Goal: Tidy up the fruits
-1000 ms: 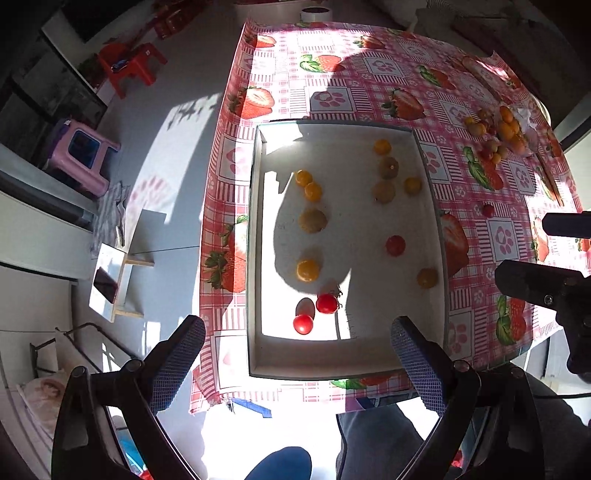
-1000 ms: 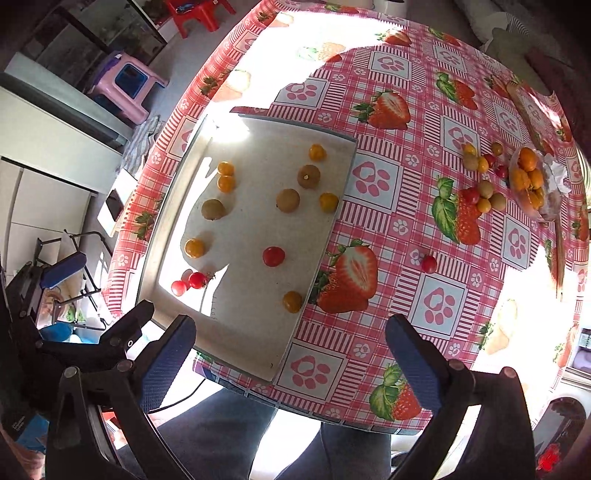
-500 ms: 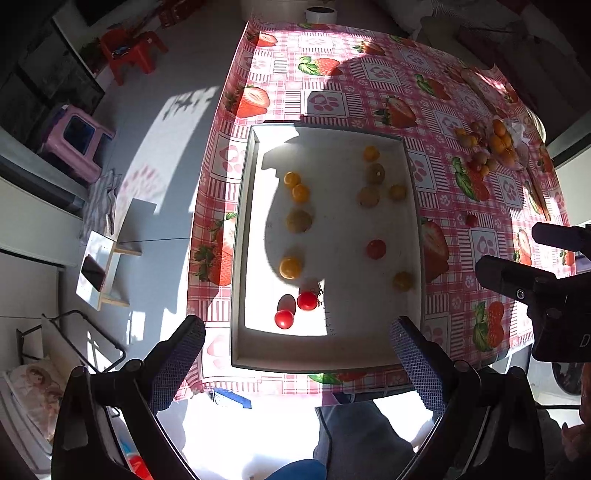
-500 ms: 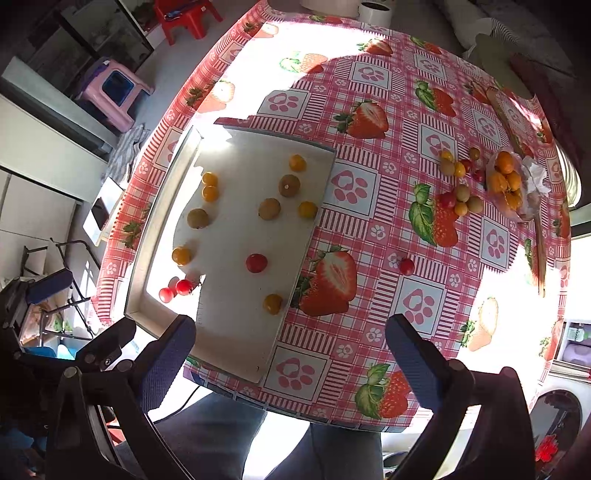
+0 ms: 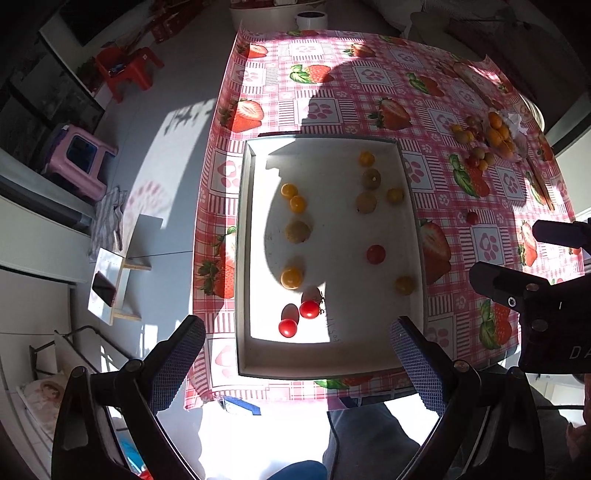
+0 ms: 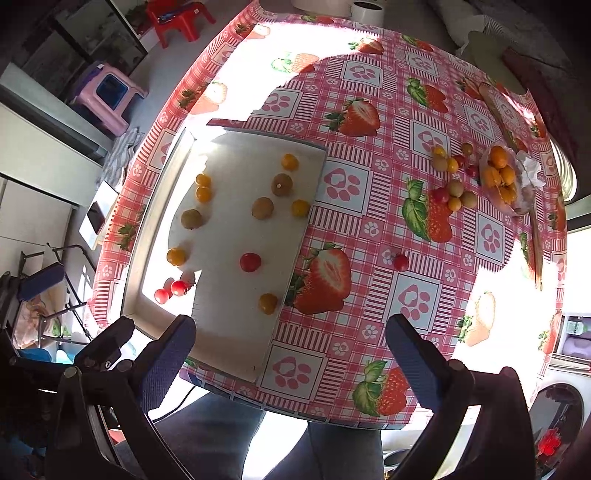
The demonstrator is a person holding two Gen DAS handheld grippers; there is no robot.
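A white tray [image 5: 332,363] [image 6: 236,354] lies on the strawberry tablecloth [image 5: 325,110] [image 6: 369,229]. It holds several small fruits: red tomatoes [image 5: 309,309] [image 6: 250,261], orange ones [image 5: 291,277] [image 6: 176,256] and greenish-brown ones [image 5: 297,231] [image 6: 262,208]. One red tomato [image 5: 471,217] [image 6: 400,262] lies loose on the cloth. A pile of fruits [image 5: 487,140] [image 6: 476,177] sits at the far right. My left gripper [image 5: 297,363] is open and empty, high above the tray's near edge. My right gripper [image 6: 290,360] is open and empty, high above the table's near edge.
The right gripper's body [image 5: 532,306] shows at the right of the left wrist view. A pink stool [image 5: 79,158] [image 6: 107,92] and a red chair [image 5: 125,68] [image 6: 177,18] stand on the floor to the left. The person's legs [image 6: 280,443] are below the table edge.
Both grippers have pulled up and back from the table, so tray and fruits look smaller. The fruits have not moved. Both grippers stay open.
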